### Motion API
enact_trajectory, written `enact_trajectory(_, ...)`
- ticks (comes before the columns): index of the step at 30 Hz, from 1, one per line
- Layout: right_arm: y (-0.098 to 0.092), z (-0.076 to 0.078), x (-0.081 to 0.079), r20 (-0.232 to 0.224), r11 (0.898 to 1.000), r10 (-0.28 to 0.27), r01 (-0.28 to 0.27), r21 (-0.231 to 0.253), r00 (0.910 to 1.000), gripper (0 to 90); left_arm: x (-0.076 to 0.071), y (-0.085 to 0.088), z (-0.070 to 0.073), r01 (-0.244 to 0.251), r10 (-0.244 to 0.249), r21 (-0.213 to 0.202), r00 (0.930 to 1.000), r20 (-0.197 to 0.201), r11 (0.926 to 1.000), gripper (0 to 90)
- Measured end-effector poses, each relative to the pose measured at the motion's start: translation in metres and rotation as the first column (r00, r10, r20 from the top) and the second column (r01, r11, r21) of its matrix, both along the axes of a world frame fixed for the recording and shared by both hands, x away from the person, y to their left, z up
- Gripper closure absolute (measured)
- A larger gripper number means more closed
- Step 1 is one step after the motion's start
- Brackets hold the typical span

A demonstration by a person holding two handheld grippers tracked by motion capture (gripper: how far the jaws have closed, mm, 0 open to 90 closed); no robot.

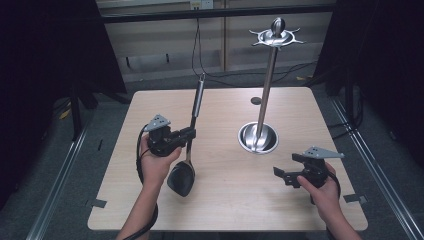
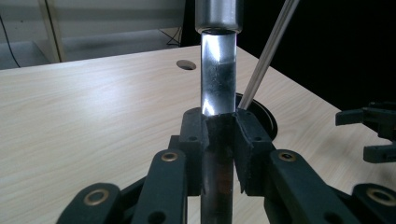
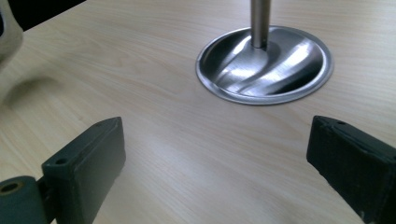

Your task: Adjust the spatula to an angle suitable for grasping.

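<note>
Mid-carry, by judgement: left gripper (image 1: 186, 134) clamped on the spoon (image 1: 190, 145), held upright left of the rack (image 1: 266, 92), bowl end just above the table (image 1: 225, 195). Right gripper (image 1: 281, 174) waited, jaws wide, empty. Next: raise, hang on 1 hook.

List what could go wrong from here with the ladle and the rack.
1. The left gripper clamps the ladle on its smooth metal handle, so it may slip or swing.
2. The rack's hooks sit high on a thin pole; a knock might tip the rack.
3. The right gripper is open and away, giving no support.
</note>
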State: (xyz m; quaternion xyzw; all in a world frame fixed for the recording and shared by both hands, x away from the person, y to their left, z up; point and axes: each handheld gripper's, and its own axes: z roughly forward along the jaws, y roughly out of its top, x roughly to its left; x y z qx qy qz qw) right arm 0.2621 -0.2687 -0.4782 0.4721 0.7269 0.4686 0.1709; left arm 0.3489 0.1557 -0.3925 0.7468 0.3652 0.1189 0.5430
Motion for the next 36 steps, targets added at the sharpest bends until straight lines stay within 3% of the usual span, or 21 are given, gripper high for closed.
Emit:
enact_trajectory(4, 0.018, 0.006, 0.001, 0.018, 0.999, 0.042, -0.042, 0.005, 0.9990, 6.2, -0.002, -0.003, 0.003, -0.002, 0.002, -0.008, 1.0000, 0.009, 1.0000, 75.2)
enact_trajectory(6, 0.035, 0.012, 0.000, 0.048, 0.996, 0.085, -0.085, 0.002, 0.9952, 6.2, -0.004, -0.004, 0.004, -0.010, 0.010, -0.010, 0.9999, 0.011, 0.9999, 75.3)
enact_trajectory(7, 0.035, 0.012, 0.000, 0.048, 0.996, 0.085, -0.085, 0.002, 0.9952, 6.2, -0.004, -0.004, 0.004, -0.010, 0.010, -0.010, 0.9999, 0.011, 0.9999, 75.2)
enact_trajectory(10, 0.059, 0.018, 0.001, 0.066, 0.991, 0.130, -0.132, 0.014, 0.9893, 9.4, -0.006, -0.006, 0.006, -0.010, 0.010, -0.011, 0.9998, 0.019, 0.9999, 75.2)
enact_trajectory(14, 0.076, 0.021, 0.005, 0.071, 0.987, 0.152, -0.156, 0.051, 0.9858, 13.6, -0.011, -0.010, 0.007, -0.013, 0.014, -0.029, 0.9996, 0.025, 0.9995, 75.2)
enact_trajectory(16, 0.080, 0.022, 0.006, 0.077, 0.985, 0.161, -0.165, 0.045, 0.9840, 14.0, -0.011, -0.011, 0.008, -0.006, 0.006, -0.024, 0.9995, 0.029, 0.9997, 75.2)
enact_trajectory(24, 0.113, 0.032, 0.012, 0.098, 0.969, 0.218, -0.227, 0.096, 0.9710, 27.1, -0.019, -0.021, 0.008, 0.001, 0.000, -0.020, 0.9994, 0.035, 0.9998, 75.2)
enact_trajectory(26, 0.129, 0.033, 0.014, 0.100, 0.960, 0.245, -0.256, 0.115, 0.9644, 32.5, -0.021, -0.027, 0.007, -0.002, 0.003, -0.046, 0.9996, 0.028, 0.9990, 75.2)
enact_trajectory(31, 0.146, 0.033, 0.018, 0.107, 0.953, 0.256, -0.270, 0.141, 0.9606, 43.7, -0.024, -0.033, 0.006, 0.004, -0.002, -0.064, 0.9996, 0.030, 0.9979, 75.2)
enact_trajectory(32, 0.152, 0.034, 0.019, 0.113, 0.949, 0.264, -0.279, 0.147, 0.9579, 49.2, -0.024, -0.035, 0.006, 0.018, -0.015, -0.087, 0.9993, 0.033, 0.9960, 75.2)
enact_trajectory(36, 0.165, 0.035, 0.022, 0.121, 0.942, 0.270, -0.288, 0.171, 0.9553, 53.5, -0.028, -0.042, 0.009, 0.021, -0.018, -0.093, 0.9993, 0.033, 0.9954, 75.2)
